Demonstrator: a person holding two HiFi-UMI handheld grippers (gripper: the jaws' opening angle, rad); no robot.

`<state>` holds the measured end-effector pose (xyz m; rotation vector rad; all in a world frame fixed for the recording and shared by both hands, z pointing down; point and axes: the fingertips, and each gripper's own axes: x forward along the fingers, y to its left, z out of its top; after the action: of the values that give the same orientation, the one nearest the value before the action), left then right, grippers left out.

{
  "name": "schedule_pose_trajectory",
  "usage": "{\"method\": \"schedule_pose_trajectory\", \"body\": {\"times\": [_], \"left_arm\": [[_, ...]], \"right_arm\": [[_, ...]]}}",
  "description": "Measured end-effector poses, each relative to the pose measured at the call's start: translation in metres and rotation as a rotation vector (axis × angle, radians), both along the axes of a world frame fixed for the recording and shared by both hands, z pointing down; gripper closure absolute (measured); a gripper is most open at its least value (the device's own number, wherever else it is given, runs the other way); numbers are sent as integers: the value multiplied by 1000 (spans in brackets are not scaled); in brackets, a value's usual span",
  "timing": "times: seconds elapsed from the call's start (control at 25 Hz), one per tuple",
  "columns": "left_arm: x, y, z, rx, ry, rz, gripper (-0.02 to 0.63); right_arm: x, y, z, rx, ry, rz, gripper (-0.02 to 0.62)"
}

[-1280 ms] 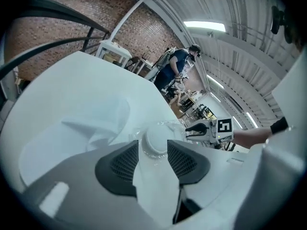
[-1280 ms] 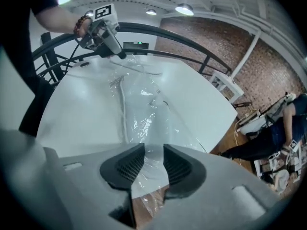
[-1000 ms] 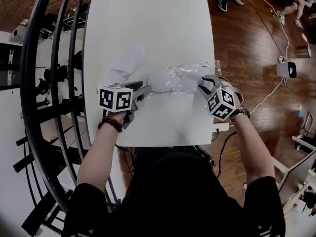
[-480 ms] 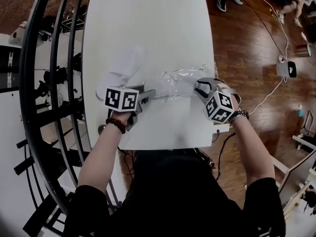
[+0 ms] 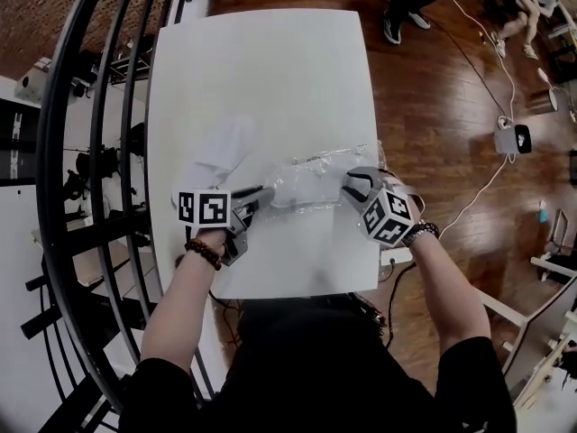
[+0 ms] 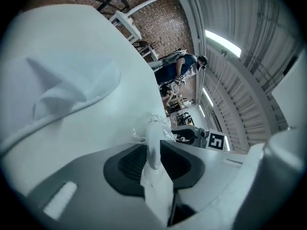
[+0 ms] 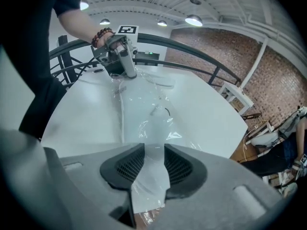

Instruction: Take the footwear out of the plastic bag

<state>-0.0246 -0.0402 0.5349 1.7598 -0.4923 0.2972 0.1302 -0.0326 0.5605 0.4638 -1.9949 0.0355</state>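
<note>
One clear plastic bag [image 5: 311, 171] in head view, crinkled, stretched on white table [image 5: 270, 70] between two grippers; white footwear [image 5: 221, 150] flat beside it, outside. Left gripper [image 5: 264, 191] low and near level, right gripper [image 5: 348, 181] tipped steeply down. Left gripper view: jaws just closing, now pinching whitish fold at bag end. Right gripper view: jaws clamped on bag film, bag running toward left gripper.

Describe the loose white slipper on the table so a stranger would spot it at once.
Start at the white table. A clear plastic bag is stretched across its near half, and the left tool, whose jaws have just been closing, grips its left end. The slipper is the soft white shape lying just beyond that tool, opaque and unwrapped, unlike the shiny bag beside it.
</note>
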Motion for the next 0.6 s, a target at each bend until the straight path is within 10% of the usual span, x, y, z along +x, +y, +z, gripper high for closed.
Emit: {"method": "schedule_pose_trajectory", "body": {"times": [0.6], "left_arm": [[-35,-2,-19,5,41,-104,561]], "right_arm": [[21,-18,-6,3,-23,162,480]]}}
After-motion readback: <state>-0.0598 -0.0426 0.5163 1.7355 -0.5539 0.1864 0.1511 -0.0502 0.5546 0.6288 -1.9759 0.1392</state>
